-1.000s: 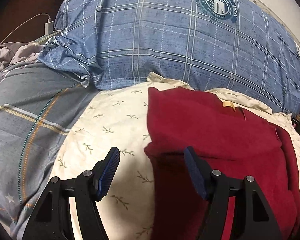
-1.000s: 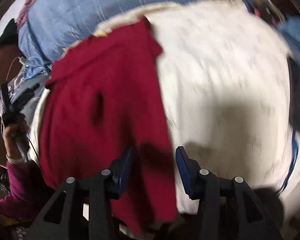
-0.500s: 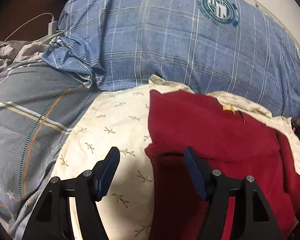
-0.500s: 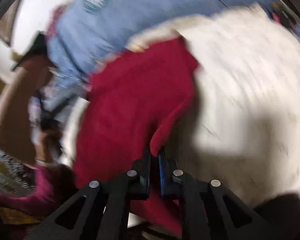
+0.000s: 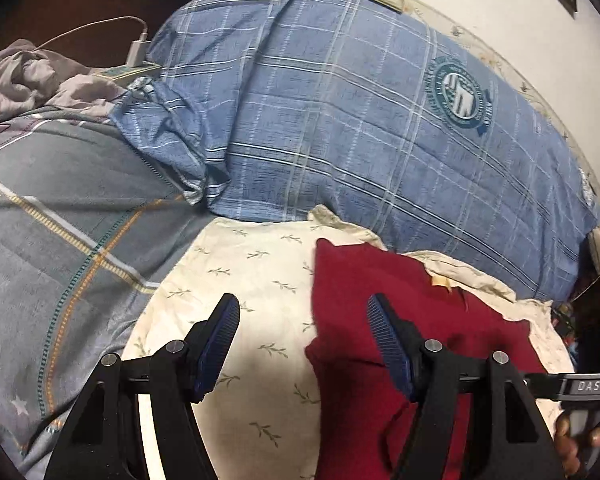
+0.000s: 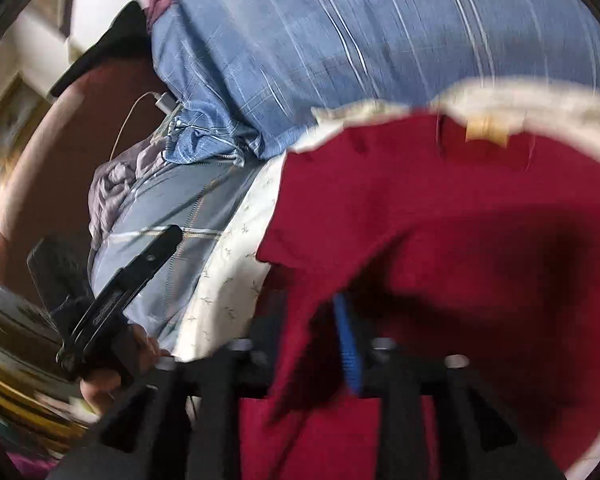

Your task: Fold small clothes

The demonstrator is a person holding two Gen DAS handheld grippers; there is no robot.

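A large blue plaid padded quilt with a round green crest [image 5: 380, 120] fills the far side of the bed, soft and puffy. Nearer, on the left, lies a grey cover with orange and white stripes [image 5: 52, 240], and in front a cream sheet printed with small leaf sprigs [image 5: 256, 280]. On that sheet rests the dark red fleecy garment [image 5: 400, 292], lying flat at the left view's right side, its long axis running from the camera toward the quilt, with a tan neck label at its far edge. The left gripper [image 5: 302, 344] hovers with its ribbed blue pads wide apart, one over the sheet, the other over the garment's left edge, holding nothing. Only the blurred right view shows a fold of red cloth [image 6: 440, 240] draped over the right gripper [image 6: 300, 344]; whether its jaws pinch the cloth I cannot tell. A white charger and cable [image 5: 136, 46] sit far left.
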